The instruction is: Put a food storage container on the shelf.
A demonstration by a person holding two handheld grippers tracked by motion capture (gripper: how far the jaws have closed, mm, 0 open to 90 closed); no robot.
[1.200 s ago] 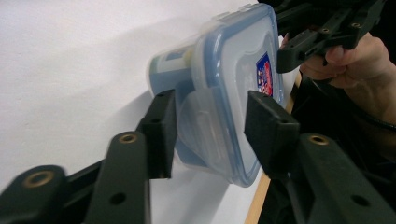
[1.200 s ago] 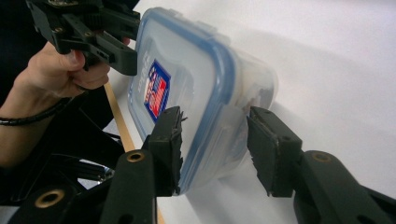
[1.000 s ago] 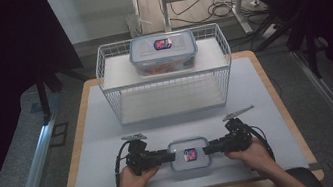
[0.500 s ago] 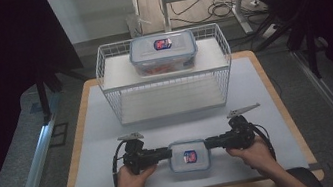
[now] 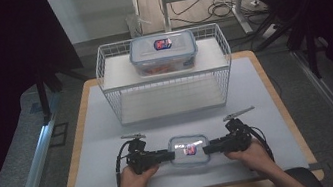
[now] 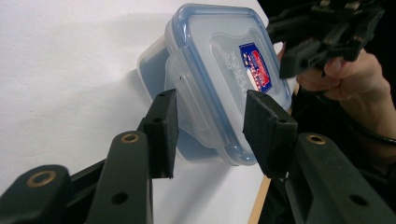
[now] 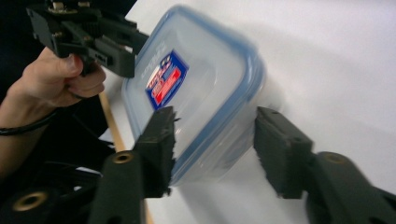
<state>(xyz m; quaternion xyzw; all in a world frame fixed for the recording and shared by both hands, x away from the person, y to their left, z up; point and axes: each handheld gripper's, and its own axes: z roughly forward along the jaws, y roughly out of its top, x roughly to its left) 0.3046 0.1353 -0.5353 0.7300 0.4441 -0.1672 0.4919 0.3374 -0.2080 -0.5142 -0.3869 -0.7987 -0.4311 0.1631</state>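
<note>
1. A small clear food container [image 5: 189, 150] with a blue-rimmed lid and a red-and-blue sticker sits on the white mat [image 5: 266, 98], near the middle of the mat's front edge.
2. The left gripper [image 5: 164, 156] comes at the container's left end. In the left gripper view its two black jaws stand apart, one on each side of the container's [image 6: 219, 70] side latch [image 6: 187, 100], without pressing it.
3. The right gripper [image 5: 211, 148] comes at the container's right end. In the right gripper view its jaws are spread around the corner of the container [image 7: 196, 93], open, with a gap on the outer side; the picture is somewhat blurred.
4. The left hand [image 5: 134, 177] and the right hand [image 5: 250, 153] hold the grippers from the front edge of the table [image 5: 82, 117], forearms entering from the bottom.
5. A white wire basket [image 5: 223, 64] stands toward the back of the mat, centred.
6. A larger clear container [image 5: 163, 53] with the same kind of lid and sticker rests on the basket's upper shelf; something orange shows through its wall.
7. Black cables [image 5: 119, 161] loop from both grippers onto the mat.
</note>
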